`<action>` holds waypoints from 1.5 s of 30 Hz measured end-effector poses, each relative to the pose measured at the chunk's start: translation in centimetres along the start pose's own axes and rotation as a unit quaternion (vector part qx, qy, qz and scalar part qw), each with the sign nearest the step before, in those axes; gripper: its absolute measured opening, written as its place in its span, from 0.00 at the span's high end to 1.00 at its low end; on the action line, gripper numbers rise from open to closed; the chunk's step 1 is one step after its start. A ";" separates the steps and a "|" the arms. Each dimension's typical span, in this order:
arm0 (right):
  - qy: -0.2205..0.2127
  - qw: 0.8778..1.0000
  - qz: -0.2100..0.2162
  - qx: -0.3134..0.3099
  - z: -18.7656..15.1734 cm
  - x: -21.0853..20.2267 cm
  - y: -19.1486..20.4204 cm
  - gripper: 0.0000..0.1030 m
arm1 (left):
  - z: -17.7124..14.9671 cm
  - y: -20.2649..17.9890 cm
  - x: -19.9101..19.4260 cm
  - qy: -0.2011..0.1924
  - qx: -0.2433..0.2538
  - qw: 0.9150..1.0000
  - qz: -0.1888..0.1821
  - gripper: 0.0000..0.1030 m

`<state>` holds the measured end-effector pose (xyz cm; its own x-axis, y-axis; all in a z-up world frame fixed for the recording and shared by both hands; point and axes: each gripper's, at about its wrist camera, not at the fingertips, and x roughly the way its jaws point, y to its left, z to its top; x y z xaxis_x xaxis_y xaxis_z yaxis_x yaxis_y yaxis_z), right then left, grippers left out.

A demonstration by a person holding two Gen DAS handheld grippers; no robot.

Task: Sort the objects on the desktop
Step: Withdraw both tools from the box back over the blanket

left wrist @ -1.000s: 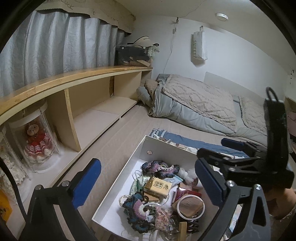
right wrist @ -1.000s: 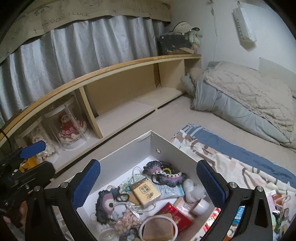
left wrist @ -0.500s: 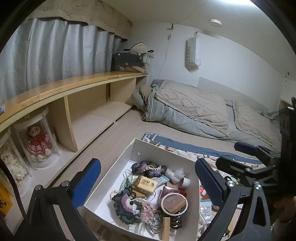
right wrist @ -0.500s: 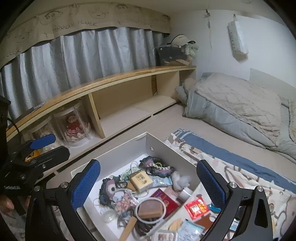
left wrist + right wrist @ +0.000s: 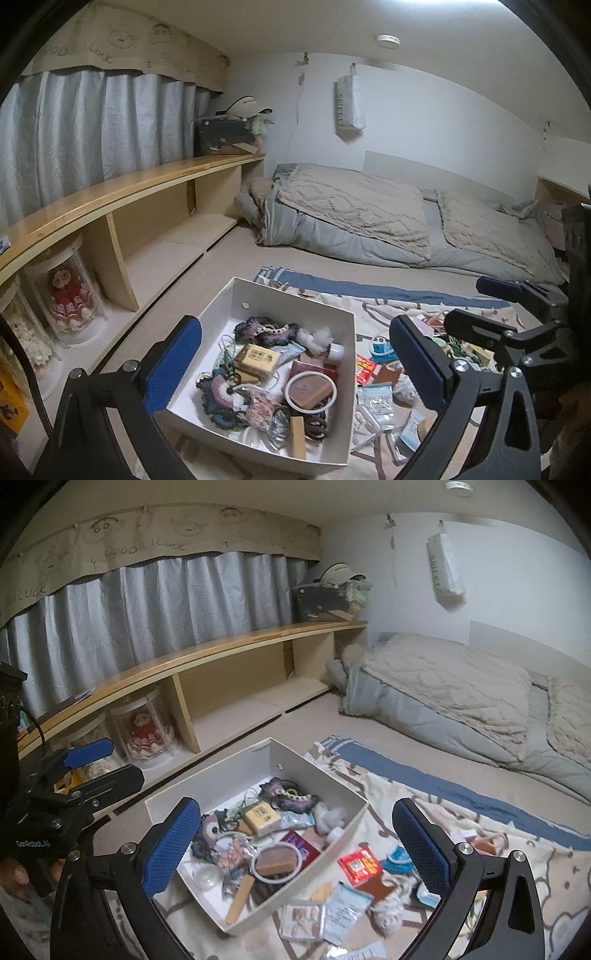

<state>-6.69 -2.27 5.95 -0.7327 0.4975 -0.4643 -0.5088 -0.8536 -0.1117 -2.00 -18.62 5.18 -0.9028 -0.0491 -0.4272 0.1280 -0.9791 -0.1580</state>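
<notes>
While both grippers hang in the air above the bed, neither one holds anything: the left gripper (image 5: 295,362) has its blue pads wide apart, and the right gripper (image 5: 297,843) is spread just as wide. I judge this height is chosen to look over the whole mess before one piece is picked.

In the white box (image 5: 325,771), which lies on the patterned blanket (image 5: 461,812), many small things are already gathered: a yellow carton (image 5: 258,358), crocheted pieces (image 5: 267,328), a white ring (image 5: 310,391) around a brown block, and a wooden stick (image 5: 240,895). Its open top makes it the natural collecting place.

More objects lie loose on the blanket just beside the box, to its right: a red packet (image 5: 360,864), a blue round piece (image 5: 399,856) and clear sachets (image 5: 345,910). These seem to be the part not yet sorted, though some are too blurred to name.
</notes>
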 end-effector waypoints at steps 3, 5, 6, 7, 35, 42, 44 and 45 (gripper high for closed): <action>-0.002 1.000 -0.006 0.006 -0.6 -1.4 -0.6 0.00 | -0.2 -0.9 -0.5 0.001 0.008 1.000 -0.006 0.01; -0.003 1.000 -0.009 0.010 -1.1 -2.2 -1.0 0.00 | -0.4 -1.6 -0.7 0.003 0.014 1.000 -0.007 0.01; -0.003 1.000 -0.011 0.012 -1.3 -2.6 -1.2 0.00 | -0.5 -1.9 -0.9 0.004 0.017 1.000 -0.008 0.01; -0.004 1.000 -0.013 0.014 -1.5 -3.0 -1.4 0.00 | -0.6 -2.2 -1.0 0.004 0.020 1.000 -0.010 0.01; -0.015 0.997 -0.064 0.031 -8.2 -10.0 -2.8 0.00 | -4.8 -6.9 -4.5 0.022 0.054 0.996 -0.065 0.01; -0.013 0.998 -0.059 0.019 -8.9 -10.4 -2.3 0.00 | -6.3 -7.3 -4.7 0.038 0.053 0.996 -0.068 0.01; -0.012 0.998 -0.060 0.018 -9.1 -10.4 -2.4 0.00 | -6.7 -7.4 -4.8 0.041 0.055 0.995 -0.070 0.01; -0.010 0.998 -0.061 0.018 -9.2 -10.3 -2.4 0.00 | -6.8 -7.5 -4.9 0.042 0.056 0.995 -0.070 0.01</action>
<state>6.30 -6.75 2.91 -0.6738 0.6002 -0.4309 -0.6098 -0.7811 -0.1344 4.25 -9.69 2.36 -0.8706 0.1022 -0.4813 -0.0483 -0.9912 -0.1232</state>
